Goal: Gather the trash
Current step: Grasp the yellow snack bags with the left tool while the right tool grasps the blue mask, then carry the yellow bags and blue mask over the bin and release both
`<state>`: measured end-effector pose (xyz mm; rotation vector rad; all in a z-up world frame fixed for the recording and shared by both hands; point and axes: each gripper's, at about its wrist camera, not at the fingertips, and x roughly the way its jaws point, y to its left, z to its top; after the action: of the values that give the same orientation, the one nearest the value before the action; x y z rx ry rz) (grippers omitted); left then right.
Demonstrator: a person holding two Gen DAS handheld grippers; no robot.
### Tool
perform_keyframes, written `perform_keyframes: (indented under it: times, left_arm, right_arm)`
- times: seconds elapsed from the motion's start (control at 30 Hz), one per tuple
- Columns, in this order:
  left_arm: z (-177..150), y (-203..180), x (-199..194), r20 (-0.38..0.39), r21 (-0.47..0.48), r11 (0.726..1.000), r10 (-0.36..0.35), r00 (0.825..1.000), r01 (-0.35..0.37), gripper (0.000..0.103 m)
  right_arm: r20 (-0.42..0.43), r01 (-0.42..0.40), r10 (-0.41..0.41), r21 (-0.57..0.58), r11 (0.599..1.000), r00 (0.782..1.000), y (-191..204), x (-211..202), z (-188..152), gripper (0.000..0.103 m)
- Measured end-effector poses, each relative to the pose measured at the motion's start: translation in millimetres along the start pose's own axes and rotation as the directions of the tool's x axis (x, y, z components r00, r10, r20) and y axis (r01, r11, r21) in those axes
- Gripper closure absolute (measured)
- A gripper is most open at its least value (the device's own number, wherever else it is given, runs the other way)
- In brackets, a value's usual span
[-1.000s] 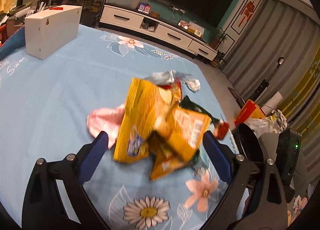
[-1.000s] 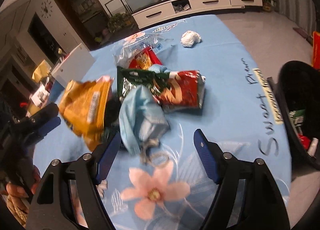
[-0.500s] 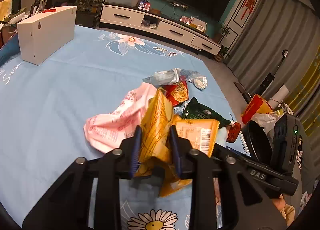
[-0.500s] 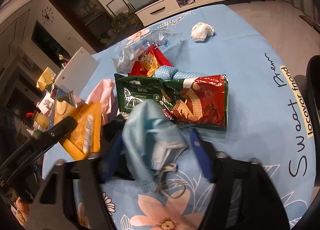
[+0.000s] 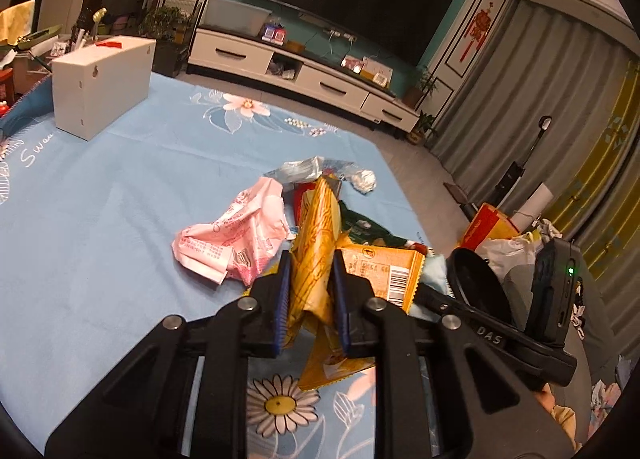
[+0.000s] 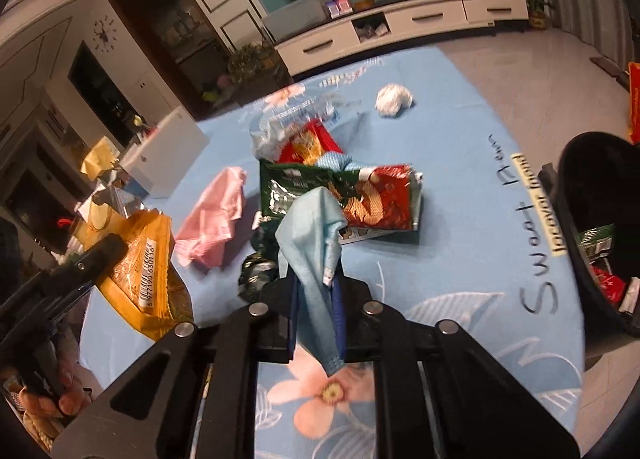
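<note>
The trash lies heaped on a blue flowered tablecloth (image 5: 120, 179). My left gripper (image 5: 310, 255) is closing its jaws on a crumpled yellow snack bag (image 5: 320, 215), and the blue pads press its sides and hold it off the cloth. A second yellow wrapper with a barcode (image 5: 384, 271) hangs with it. My right gripper (image 6: 316, 279) is shut on a light blue face mask (image 6: 312, 227), lifted above the cloth. In the right wrist view the yellow snack bag (image 6: 148, 259) shows at the left. A pink wrapper (image 5: 236, 235) lies just left of the left gripper.
A green and red snack bag (image 6: 360, 195), a red wrapper, a silvery wrapper (image 5: 320, 171) and a white paper ball (image 6: 394, 99) lie on the cloth. A black bin (image 6: 576, 179) with trash inside stands off the table's right edge. A white box (image 5: 100, 83) sits far left.
Both grippers went from wide open to shut. The left one closed on the yellow bag and lifted it. The right one closed on the blue mask and raised it.
</note>
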<state>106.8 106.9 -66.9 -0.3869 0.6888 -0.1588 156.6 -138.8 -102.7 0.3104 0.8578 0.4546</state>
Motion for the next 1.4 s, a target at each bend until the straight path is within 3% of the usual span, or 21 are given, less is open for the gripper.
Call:
perform_keyframes:
  times: [0.33, 0.6, 0.83, 1.2, 1.4]
  left_arm:
    - [-3, -13, -27, 0.014, 0.02, 1.0, -0.024, 1.0, 0.024, 0.082]
    - [-3, -65, -12, -0.026, 0.132, 0.989, -0.067, 0.997, 0.07, 0.082]
    - [-2, -123, 20, -0.077, 0.237, 0.962, -0.122, 0.99, 0.137, 0.081]
    - [-3, -204, 87, -0.164, 0.295, 0.92, -0.217, 0.962, 0.257, 0.079]
    - [-13, -249, 138, -0.223, 0.34, 0.898, -0.21, 0.952, 0.278, 0.075]
  right_arm:
    - [0.14, 0.034, -0.044, 0.071, 0.997, 0.989, -34, -76, -1, 0.088]
    - [0.215, 0.07, -0.103, 0.154, 0.986, 0.971, -77, -108, -2, 0.088]
    - [0.255, 0.089, -0.149, 0.231, 0.969, 0.955, -115, -125, -7, 0.088]
    - [0.269, 0.139, -0.244, 0.358, 0.923, 0.932, -177, -138, -16, 0.088]
    - [0.26, 0.192, -0.305, 0.383, 0.903, 0.916, -207, -135, -10, 0.087]
